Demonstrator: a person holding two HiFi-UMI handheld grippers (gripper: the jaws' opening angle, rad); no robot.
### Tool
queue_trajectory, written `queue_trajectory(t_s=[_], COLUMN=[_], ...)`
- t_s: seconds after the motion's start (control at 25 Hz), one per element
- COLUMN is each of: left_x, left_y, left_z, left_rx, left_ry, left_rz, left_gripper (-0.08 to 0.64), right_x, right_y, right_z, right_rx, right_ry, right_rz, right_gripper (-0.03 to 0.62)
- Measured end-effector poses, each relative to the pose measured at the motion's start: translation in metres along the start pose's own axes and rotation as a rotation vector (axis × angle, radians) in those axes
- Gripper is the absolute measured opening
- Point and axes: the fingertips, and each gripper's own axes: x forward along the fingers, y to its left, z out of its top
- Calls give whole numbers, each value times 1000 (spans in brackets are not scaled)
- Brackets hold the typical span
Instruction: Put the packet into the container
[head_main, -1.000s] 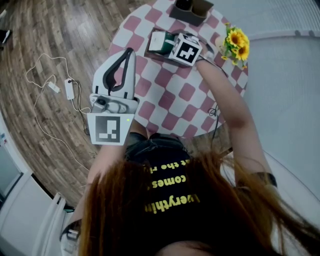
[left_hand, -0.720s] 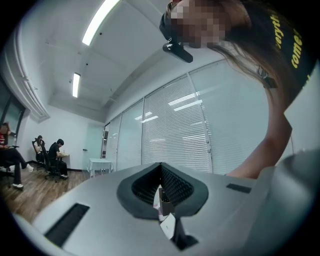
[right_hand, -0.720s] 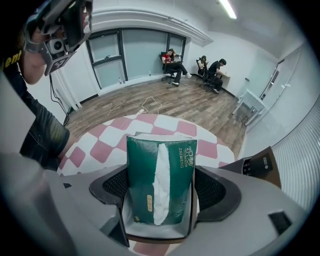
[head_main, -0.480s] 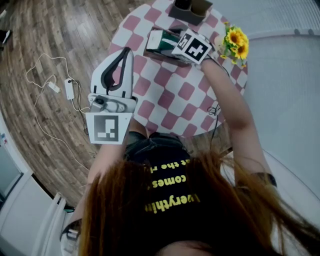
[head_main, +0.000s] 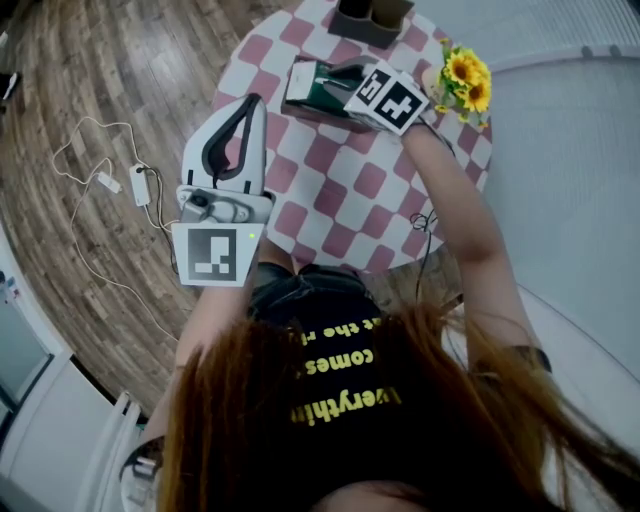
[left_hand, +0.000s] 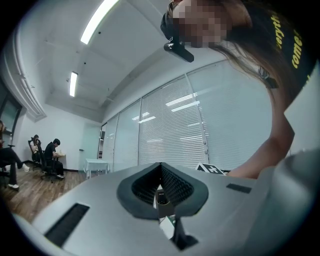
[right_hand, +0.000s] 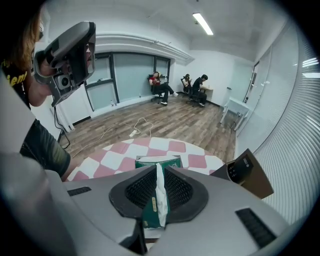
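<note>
In the right gripper view a green packet (right_hand: 154, 210) with a white edge stands edge-on between the pads of my right gripper (right_hand: 158, 175). The jaws are closing and the pads press on it. Seen from the head view, the right gripper (head_main: 338, 82) is at the far side of the checked table (head_main: 340, 190), over the green and white packet (head_main: 308, 84). The brown container (head_main: 372, 18) stands just beyond, and appears at the right as the brown container (right_hand: 246, 174). My left gripper (head_main: 256, 102) hangs over the table's left edge, shut and empty.
A second green pack (right_hand: 159, 161) lies on the table beyond the jaws. A yellow flower bunch (head_main: 462, 80) stands at the table's right rim. White cables and an adapter (head_main: 138, 182) lie on the wooden floor at left. Seated people (right_hand: 162, 87) are far across the room.
The right gripper has shifted left over the packet and its jaws have come together on it. The left gripper has stayed almost still.
</note>
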Motion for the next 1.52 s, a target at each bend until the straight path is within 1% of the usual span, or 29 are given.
queue_trajectory(t_s=[0.12, 0.24, 0.4, 0.64, 0.8, 0.92, 1.04, 1.12, 1.28, 1.52], left_x=[2, 5, 8, 10, 11, 13, 14, 13, 13, 12], left_y=[1, 1, -1, -3, -3, -3, -2, -2, -4, -10], left_z=[1, 1, 2, 2, 4, 4, 5, 4, 2, -2], left_rx=[-6, -2, 6, 1, 8, 3, 1, -3, -7, -8], left_ry=[-3, -5, -12, -7, -16, -12, -12, -10, -3, 6], left_rz=[-4, -13, -24, -29, -35, -39, -44, -47, -57, -77], left_gripper=[2, 2, 2, 2, 2, 2, 2, 2, 2, 2], right_x=[-5, -12, -25, -61, -100, -131, -157, -170, -187, -211], right_y=[-3, -6, -11, -20, -24, -22, -17, -10, 4, 21], right_z=[5, 10, 18, 39, 54, 61, 64, 64, 64, 62], right_rx=[61, 124, 173, 258, 315, 356, 368, 378, 376, 433], right_ry=[-68, -146, -255, -495, -686, -801, -853, -877, -894, -947], right_rz=[-33, -72, -155, -300, -401, -466, -519, -540, -562, -577], right_gripper=[30, 25, 25, 25, 25, 25, 25, 24, 23, 23])
